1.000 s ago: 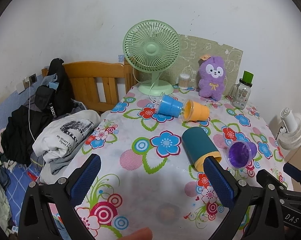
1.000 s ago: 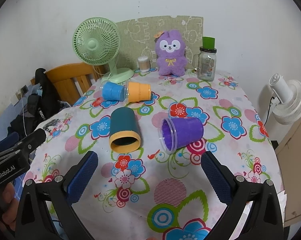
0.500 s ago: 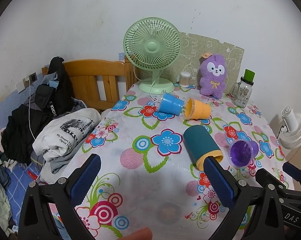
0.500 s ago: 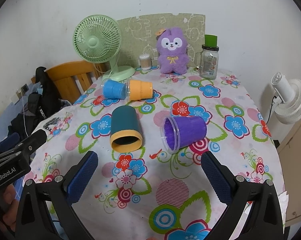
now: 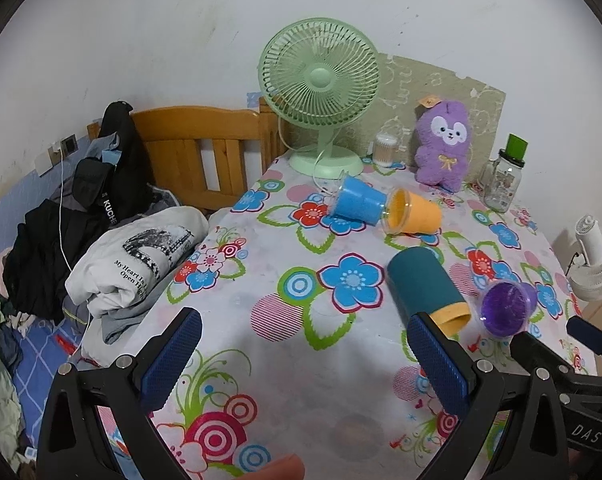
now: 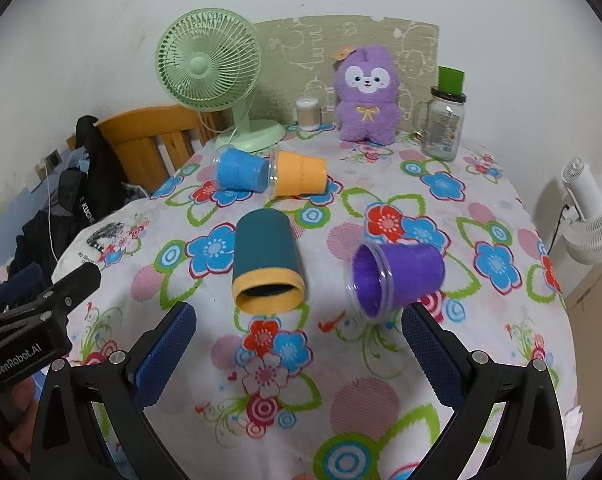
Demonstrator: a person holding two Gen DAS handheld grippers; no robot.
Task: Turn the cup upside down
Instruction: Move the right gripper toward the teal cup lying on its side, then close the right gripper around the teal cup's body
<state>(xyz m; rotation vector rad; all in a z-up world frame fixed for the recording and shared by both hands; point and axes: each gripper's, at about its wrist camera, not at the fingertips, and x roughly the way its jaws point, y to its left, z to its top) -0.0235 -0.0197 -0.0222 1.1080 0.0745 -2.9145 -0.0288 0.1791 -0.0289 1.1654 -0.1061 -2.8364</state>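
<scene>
Right gripper (image 6: 297,356) hovers level above the table, jaws wide apart, empty, facing the teal cup (image 6: 267,262) (lying sideways); left gripper (image 5: 307,360) likewise spread, empty.

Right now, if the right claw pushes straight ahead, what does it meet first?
Probably the teal cup lying on its side, rim toward the right claw; the purple cup lies just right of that line. Depth is uncertain.

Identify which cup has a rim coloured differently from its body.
The teal cup: its rim band is yellow-orange. The blue, orange and purple cups are single-coloured.
</scene>
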